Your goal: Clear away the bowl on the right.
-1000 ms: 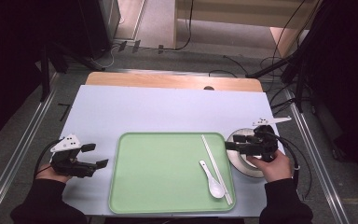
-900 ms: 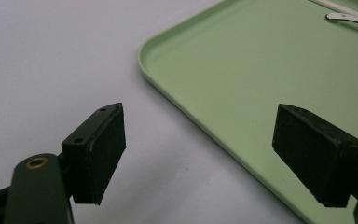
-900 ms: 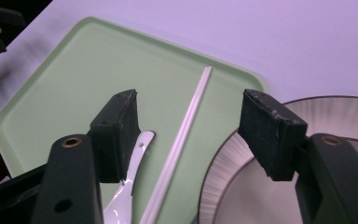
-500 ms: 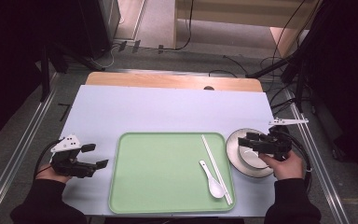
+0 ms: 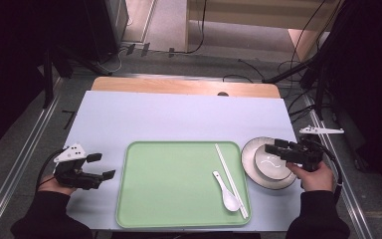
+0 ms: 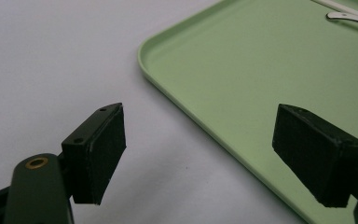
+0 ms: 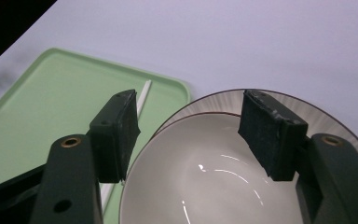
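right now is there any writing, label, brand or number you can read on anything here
None: no readable text in any view.
The green tray, white spoon, chopsticks, bowl and plate are plain.
The left tool and right tool carry no legible marking.

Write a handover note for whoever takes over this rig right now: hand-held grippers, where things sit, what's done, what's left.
Left hand-held gripper: open, empty, resting on the table left of the green tray.
Right hand-held gripper: open, above the white bowl, gripping nothing.
Bowl sits on a plate, right of the tray.
Done: spoon and chopsticks lie on the tray's right side.
Left, probably: grip the bowl and move it to the tray.
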`<state>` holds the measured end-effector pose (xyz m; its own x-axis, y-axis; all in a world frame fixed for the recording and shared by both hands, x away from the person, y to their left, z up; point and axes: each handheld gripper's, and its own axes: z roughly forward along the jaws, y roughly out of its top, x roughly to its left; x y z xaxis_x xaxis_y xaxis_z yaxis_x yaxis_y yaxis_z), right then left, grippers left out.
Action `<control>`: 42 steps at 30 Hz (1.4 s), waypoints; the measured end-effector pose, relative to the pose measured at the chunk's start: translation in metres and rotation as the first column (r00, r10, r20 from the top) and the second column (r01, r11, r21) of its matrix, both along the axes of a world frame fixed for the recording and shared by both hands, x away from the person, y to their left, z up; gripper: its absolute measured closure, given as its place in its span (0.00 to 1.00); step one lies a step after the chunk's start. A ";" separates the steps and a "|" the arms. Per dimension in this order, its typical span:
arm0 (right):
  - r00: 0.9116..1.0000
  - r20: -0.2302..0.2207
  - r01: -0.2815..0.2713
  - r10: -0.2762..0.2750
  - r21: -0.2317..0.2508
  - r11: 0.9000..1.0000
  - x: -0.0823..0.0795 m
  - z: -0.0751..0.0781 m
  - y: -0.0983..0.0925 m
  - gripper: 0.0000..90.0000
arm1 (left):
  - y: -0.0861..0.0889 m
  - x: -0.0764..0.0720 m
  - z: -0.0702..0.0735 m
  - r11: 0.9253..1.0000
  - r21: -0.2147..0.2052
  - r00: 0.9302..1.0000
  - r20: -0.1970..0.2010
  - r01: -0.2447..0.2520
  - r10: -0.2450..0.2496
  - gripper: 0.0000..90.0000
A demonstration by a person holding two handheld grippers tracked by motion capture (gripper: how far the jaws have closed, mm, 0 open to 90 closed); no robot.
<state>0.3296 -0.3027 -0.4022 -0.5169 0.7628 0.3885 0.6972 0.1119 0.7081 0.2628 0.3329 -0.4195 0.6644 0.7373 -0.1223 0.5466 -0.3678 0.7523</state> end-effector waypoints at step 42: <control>0.991 -0.070 0.111 -0.111 -0.003 0.994 0.003 -0.061 -0.038 0.81 | -0.008 0.011 0.001 1.000 0.001 1.000 0.011 0.022 -0.022 0.19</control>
